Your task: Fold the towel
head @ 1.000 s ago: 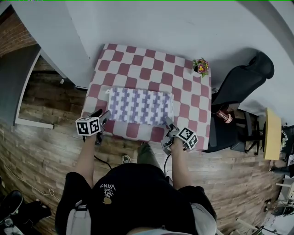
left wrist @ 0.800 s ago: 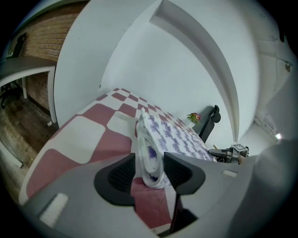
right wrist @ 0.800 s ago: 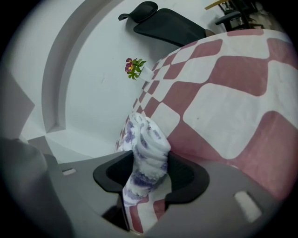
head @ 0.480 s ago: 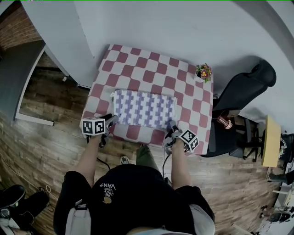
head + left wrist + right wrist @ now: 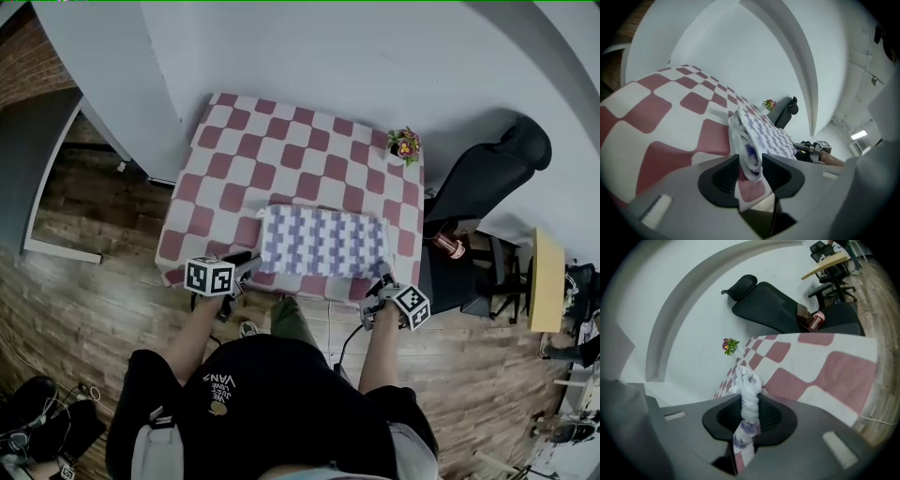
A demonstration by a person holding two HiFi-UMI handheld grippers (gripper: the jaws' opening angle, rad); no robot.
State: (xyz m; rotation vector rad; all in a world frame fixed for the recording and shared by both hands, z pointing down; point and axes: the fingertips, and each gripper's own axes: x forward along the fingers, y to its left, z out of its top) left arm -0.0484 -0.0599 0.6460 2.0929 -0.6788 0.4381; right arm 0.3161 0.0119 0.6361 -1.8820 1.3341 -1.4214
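Head view: I'm clamping the near corners of the purple-and-white patterned cloth towel (image 5: 323,241), my left gripper (image 5: 249,266) and right gripper (image 5: 381,283) jaws just closing on them. It's lying sideways across the red-checked table (image 5: 244,141), far edge ahead.

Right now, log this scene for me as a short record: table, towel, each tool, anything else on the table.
surface: table, red and white checks
cloth: towel, purple and white pattern, lying along the near edge
left: left tool shut on the towel's near left corner, jaws just been closing
right: right tool shut on the near right corner, jaws just been closing
other: small flower pot at the far right corner
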